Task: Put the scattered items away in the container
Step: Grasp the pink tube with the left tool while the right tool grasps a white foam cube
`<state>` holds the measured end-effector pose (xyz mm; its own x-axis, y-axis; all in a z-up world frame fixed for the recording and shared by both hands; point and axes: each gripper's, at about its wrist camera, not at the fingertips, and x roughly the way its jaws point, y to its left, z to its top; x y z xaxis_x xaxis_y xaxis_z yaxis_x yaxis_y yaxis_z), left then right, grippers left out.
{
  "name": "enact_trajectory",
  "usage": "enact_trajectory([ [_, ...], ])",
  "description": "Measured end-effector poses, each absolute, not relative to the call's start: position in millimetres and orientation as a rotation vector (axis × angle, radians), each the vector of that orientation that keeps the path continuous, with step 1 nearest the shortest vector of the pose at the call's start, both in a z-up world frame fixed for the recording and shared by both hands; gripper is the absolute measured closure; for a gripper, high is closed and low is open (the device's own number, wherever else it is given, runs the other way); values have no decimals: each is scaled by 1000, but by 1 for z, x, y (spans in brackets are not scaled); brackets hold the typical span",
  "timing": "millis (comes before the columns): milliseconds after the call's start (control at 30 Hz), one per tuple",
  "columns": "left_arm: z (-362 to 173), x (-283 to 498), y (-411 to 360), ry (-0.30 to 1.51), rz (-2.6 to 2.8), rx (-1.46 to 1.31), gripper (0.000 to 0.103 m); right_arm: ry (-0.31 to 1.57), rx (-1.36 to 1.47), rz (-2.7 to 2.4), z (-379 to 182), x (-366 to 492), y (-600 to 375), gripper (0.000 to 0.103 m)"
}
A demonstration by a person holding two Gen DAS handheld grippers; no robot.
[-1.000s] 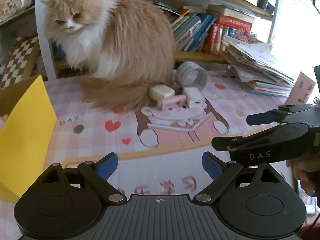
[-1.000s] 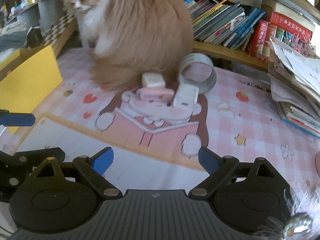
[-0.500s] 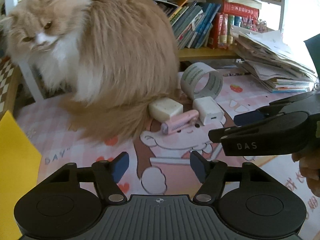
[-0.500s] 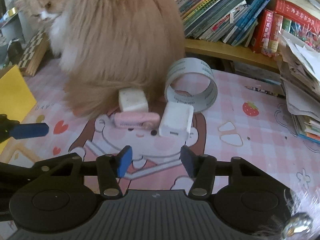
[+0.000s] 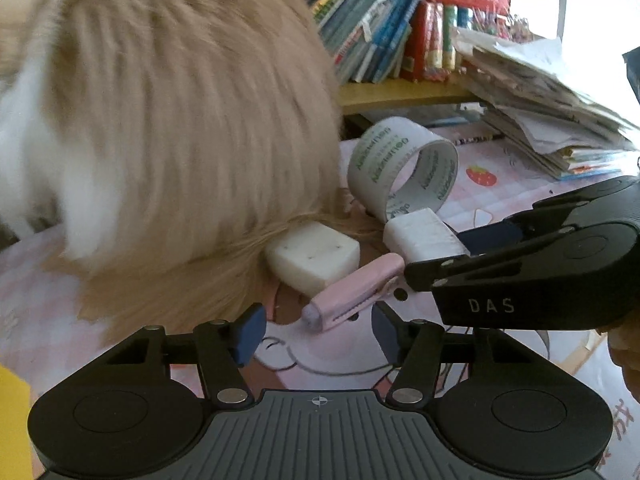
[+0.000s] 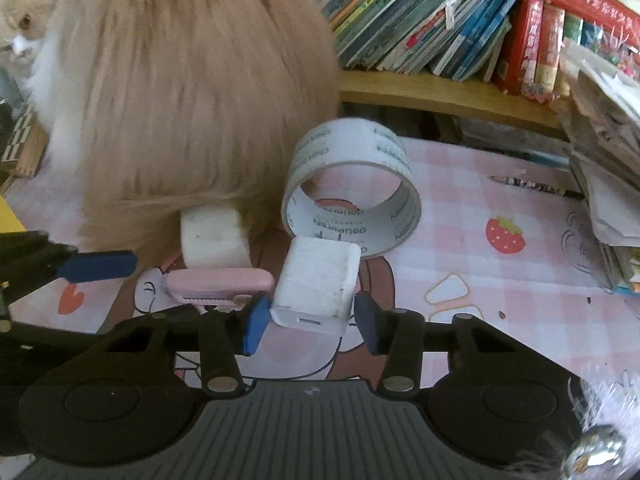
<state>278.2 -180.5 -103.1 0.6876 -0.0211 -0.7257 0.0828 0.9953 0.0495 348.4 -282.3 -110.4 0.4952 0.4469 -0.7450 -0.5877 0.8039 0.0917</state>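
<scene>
**A:** What's changed for you since half a second ago?

**B:** Both your grippers have come in closer. In your left wrist view the cat now fills the upper left of the frame, and the yellow container has shrunk to a sliver at the lower left edge. Your left gripper is still spread wide and holds nothing; the near tip of the pink clip now sits just past the gap between its blue pads. Behind the clip, at centre frame, the cream block is half under the cat's fur.

**A:** And on the right?

**B:** Your right gripper has reached the white charger. Its near end now lies between the blue pads: the left pad looks to be touching it, the right pad stands just off it, so the fingers are open around it and not clamped.

**A:** What does one view give you that the other doesn't?

**B:** Your right wrist view shows the cat's face at the upper left, the charger's port, and the tape roll standing on edge just behind the charger. Your left wrist view shows your right gripper from the side at the right of the frame, covering the charger's near end, and the container.
</scene>
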Motion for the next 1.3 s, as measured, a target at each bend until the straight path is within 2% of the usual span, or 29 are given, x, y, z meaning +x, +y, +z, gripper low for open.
enact_trajectory([
  [33, -104, 280, -182, 813, -75, 80, 48, 848, -183, 633, -112, 350, -283, 60],
  [67, -105, 281, -184, 816, -96, 79, 60, 848, -190, 625, -112, 351, -285, 60],
  [100, -106, 281, -186, 822, -114, 81, 67, 849, -197, 613, -111, 351, -288, 60],
  [133, -105, 279, -189, 828, -136, 80, 69, 850, -202, 601, -111, 351, -291, 60],
  [267, -104, 270, -201, 822, -183, 114, 69, 856, -206, 604, -111, 349, -303, 60],
  [367, -106, 275, -204, 814, -144, 145, 68, 855, -227, 600, -113, 351, -303, 54],
  [667, -113, 293, -205, 809, -132, 150, 69, 868, -241, 588, -117, 360, -296, 59],
  [733, -113, 293, -203, 810, -131, 133, 72, 866, -247, 590, -117, 360, -295, 60],
  [800, -113, 295, -201, 819, -128, 115, 88, 871, -246, 595, -117, 358, -295, 60],
  [1300, -87, 245, -187, 813, -79, -17, 89, 890, -213, 705, -93, 314, -309, 61],
])
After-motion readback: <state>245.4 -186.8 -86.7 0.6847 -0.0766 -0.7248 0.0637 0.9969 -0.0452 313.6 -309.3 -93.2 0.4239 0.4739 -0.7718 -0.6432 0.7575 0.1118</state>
